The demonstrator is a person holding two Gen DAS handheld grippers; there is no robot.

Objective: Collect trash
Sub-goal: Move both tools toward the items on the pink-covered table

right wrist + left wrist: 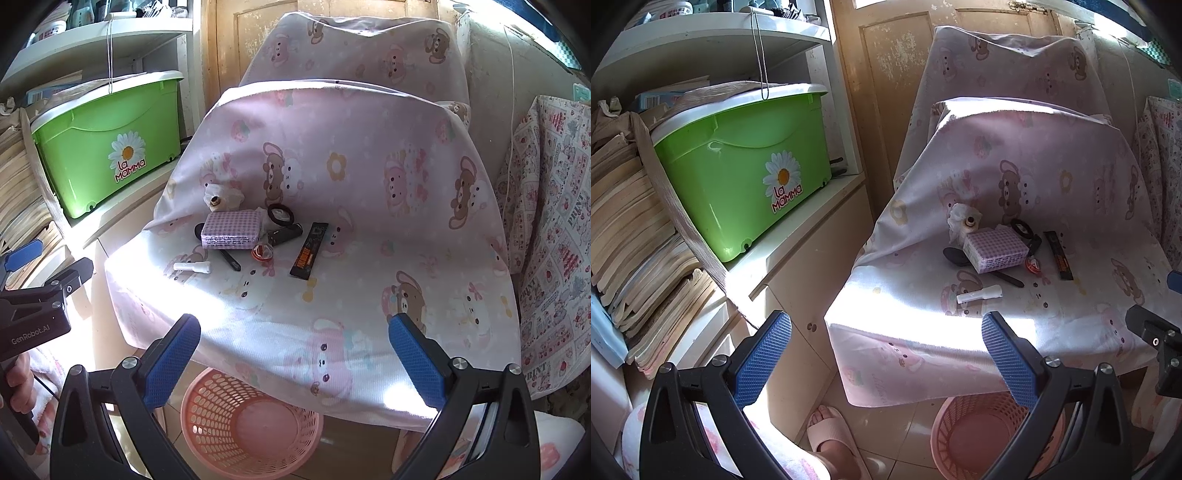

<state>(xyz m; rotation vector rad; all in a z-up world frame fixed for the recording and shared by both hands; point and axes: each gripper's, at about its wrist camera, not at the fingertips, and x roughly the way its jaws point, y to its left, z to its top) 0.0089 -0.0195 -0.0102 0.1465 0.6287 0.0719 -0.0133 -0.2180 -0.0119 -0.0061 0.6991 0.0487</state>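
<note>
Both grippers hover with jaws spread wide and empty at the near edge of a pink cartoon-print cloth-covered table (369,206), the collection apparently not yet begun. The litter sits at 12 o'clock from the left gripper (886,354) and 11 o'clock from the right gripper (295,354): a crumpled white tissue (218,194), a small white plastic tube (192,267) and a black-and-orange snack wrapper (309,250). The round pink plastic mesh wastebasket (251,421) waits on the floor below the table edge, so the next move likely calls for reaching forward to pinch 1 piece.
</note>
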